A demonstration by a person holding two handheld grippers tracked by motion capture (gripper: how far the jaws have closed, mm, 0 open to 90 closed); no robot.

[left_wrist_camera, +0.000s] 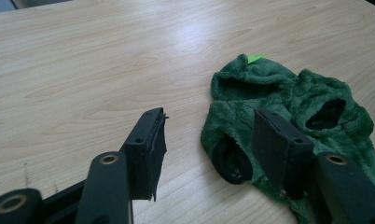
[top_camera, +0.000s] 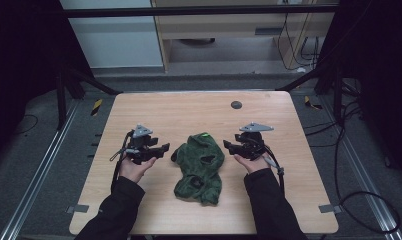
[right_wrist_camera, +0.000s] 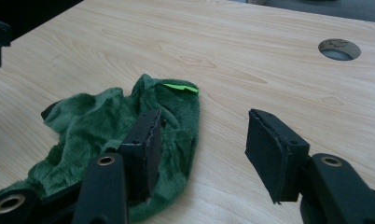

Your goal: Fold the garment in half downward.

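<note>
Green fleece garment (top_camera: pixel 199 167) lies flat on the table (top_camera: pixel 189 107), between the two grippers, touching neither.

Left gripper (top_camera: pixel 159 149): jaws apart, nothing btwn them; in the left gripper view (left_wrist_camera: pixel 206 140) bare wood shows in the gap. Garment sits just beside its right jaw, a dark-lined sleeve opening (left_wrist_camera: pixel 232 161) nearest that jaw, a second opening (left_wrist_camera: pixel 326 114) farther off to the right. Bright green tag (left_wrist_camera: pixel 255 58) at the garment's far end, ahead of the tips.

Right gripper (top_camera: pixel 230 142): jaws also apart, empty. In the right gripper view (right_wrist_camera: pixel 202 144) the fleece lies under and beyond its left jaw, w/ bare table btwn the pads. Round cable hole (right_wrist_camera: pixel 339 49) in the tabletop is well ahead, off to the right. Both hands hold their grippers pointing inward at the garment.
</note>
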